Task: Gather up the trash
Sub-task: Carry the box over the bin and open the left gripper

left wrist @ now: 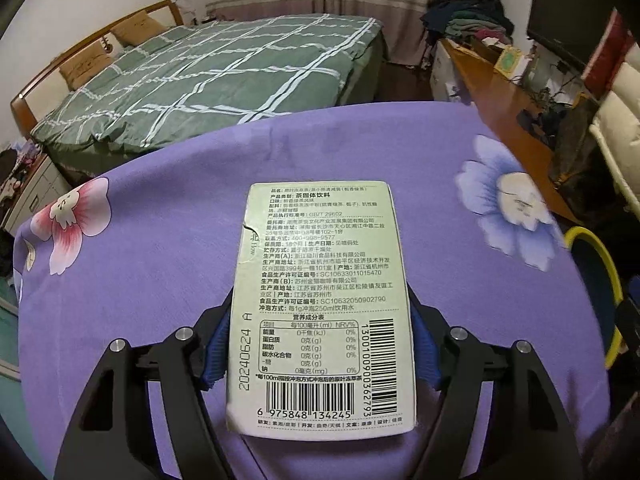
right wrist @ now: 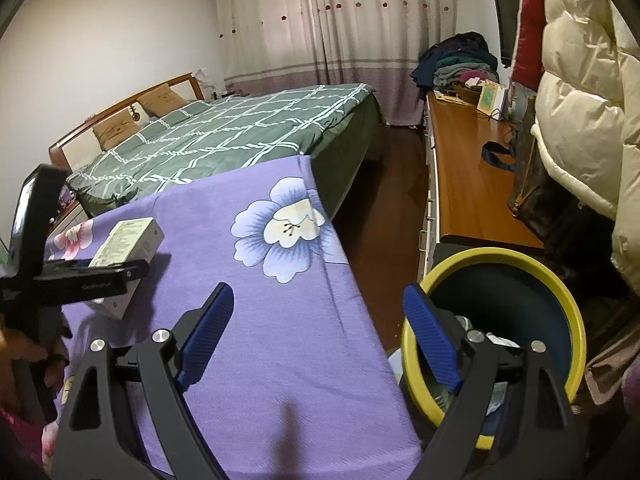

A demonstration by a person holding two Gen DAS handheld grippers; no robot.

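So the left claw (left wrist: 320, 344) is pinching the tea box (left wrist: 320, 308) just over the purple counter (left wrist: 140, 300), the right claw (right wrist: 320, 340) is hanging wide open holding nothing, and the yellow-rimmed bin (right wrist: 500, 256) beside it is already holding some scraps, so I'm guessing we're partway.

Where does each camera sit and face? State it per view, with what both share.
Left wrist: on the left gripper, facing over the purple tablecloth toward the bed; fingers clamp the tea box.
Right wrist: on the open right gripper, facing table edge and yellow-rimmed bin.
Shared: box, tablecloth, bin, bed.
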